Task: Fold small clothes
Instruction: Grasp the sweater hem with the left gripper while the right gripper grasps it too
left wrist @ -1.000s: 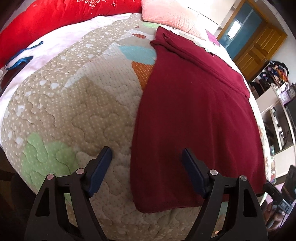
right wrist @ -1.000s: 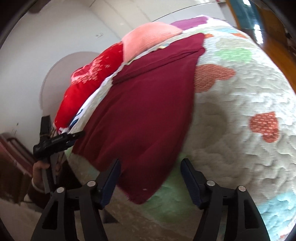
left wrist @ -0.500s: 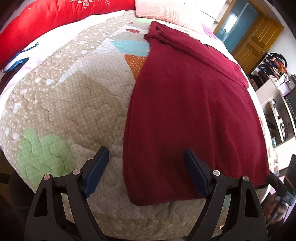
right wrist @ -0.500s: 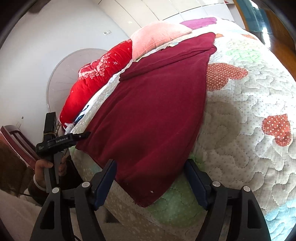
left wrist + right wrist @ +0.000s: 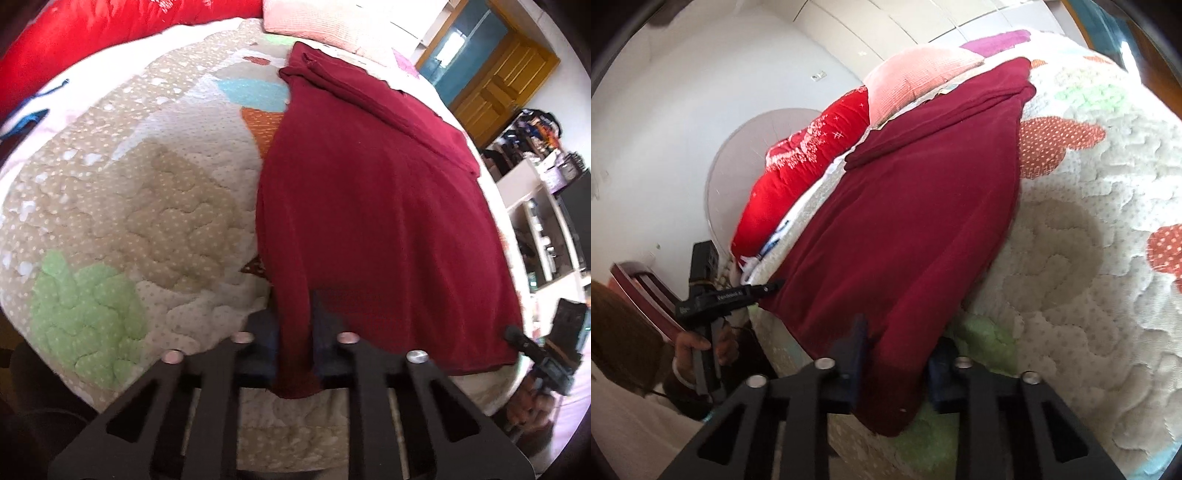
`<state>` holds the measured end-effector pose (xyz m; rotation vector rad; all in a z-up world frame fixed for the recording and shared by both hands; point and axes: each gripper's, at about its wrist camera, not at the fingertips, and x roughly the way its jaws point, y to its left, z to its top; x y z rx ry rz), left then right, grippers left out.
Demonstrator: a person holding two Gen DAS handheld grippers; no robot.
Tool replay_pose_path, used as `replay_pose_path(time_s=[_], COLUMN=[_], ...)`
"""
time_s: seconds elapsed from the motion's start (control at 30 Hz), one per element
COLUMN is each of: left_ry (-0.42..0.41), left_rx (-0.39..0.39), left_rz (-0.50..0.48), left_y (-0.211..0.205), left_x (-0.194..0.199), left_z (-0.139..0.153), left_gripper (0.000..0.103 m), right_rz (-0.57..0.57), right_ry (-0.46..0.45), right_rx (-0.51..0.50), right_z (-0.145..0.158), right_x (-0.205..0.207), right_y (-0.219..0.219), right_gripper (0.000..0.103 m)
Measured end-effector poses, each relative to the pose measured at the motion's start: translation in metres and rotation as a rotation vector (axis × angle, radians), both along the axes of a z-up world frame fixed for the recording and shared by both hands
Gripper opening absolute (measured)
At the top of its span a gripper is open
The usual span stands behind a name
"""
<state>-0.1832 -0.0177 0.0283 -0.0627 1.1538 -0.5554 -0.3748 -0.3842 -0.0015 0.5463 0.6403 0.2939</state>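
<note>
A dark red garment [image 5: 369, 221] lies spread on the quilt [image 5: 147, 221] of a bed, with pillows [image 5: 916, 74] at the far end. The left gripper [image 5: 295, 347] has its fingers pinched tight on the garment's near left corner. The right gripper [image 5: 897, 354] is closing its fingers on the near right corner, cloth bunched between them.

White walls [image 5: 683, 110], wooden door [image 5: 506, 85], cluttered white shelves [image 5: 543, 221], patchwork quilted bed [image 5: 147, 206], daylight.

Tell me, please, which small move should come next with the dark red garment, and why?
Probably lift both near corners a little off the quilt. The left gripper is shut on one corner of the dark red garment; the right gripper has its jaws closing on the other, ready to fold it away.
</note>
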Motion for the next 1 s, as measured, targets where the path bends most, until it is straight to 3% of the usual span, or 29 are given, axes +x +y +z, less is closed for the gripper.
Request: replay_pose_path(time_s=[0.17,0.37,0.47,0.6,0.7,0.83,0.9,0.93,0.97,1.0], left_ry=[-0.004,-0.043,-0.104,-0.111,-0.136,-0.132,-0.136,-0.143,-0.154,-0.163], left_rx=[-0.052,-0.16,-0.182,-0.218,-0.185,-0.166,-0.151,-0.141,-0.127,-0.117], left_rz=[-0.035,-0.04,-0.032,-0.013,0.012,0.03,0.013,0.002,-0.008,-0.014], left_y=[-0.009,-0.032,-0.056,-0.092,-0.124,-0.145,-0.151,-0.153,-0.155,-0.155], left_x=[0.01,0.059,0.098,0.159,0.206,0.237,0.242,0.241,0.239,0.238], left_z=[0.016,0.05,0.069,0.077,0.077,0.072,0.069,0.067,0.066,0.065], left_gripper=[0.009,0.009,0.008,0.008,0.008,0.008,0.008,0.008,0.008,0.008], right_rz=[0.064,0.063,0.016,-0.118,-0.221,-0.317,-0.306,-0.293,-0.281,-0.274], right_ry=[-0.081,-0.187,-0.227,-0.256,-0.237,-0.2,-0.205,-0.21,-0.205,-0.186], right_rx=[0.045,0.048,0.045,0.053,0.081,0.067,0.097,0.093,0.064,0.021], right_z=[0.024,0.073,0.096,0.119,0.129,0.138,0.141,0.143,0.142,0.139], right_x=[0.006,0.039,0.069,0.117,0.154,0.197,0.202,0.202,0.201,0.2], right_y=[0.0,-0.022,-0.043,-0.085,-0.117,-0.148,-0.152,-0.152,-0.149,-0.145], right_gripper=[0.018,0.018,0.017,0.018,0.017,0.013,0.014,0.016,0.028,0.052])
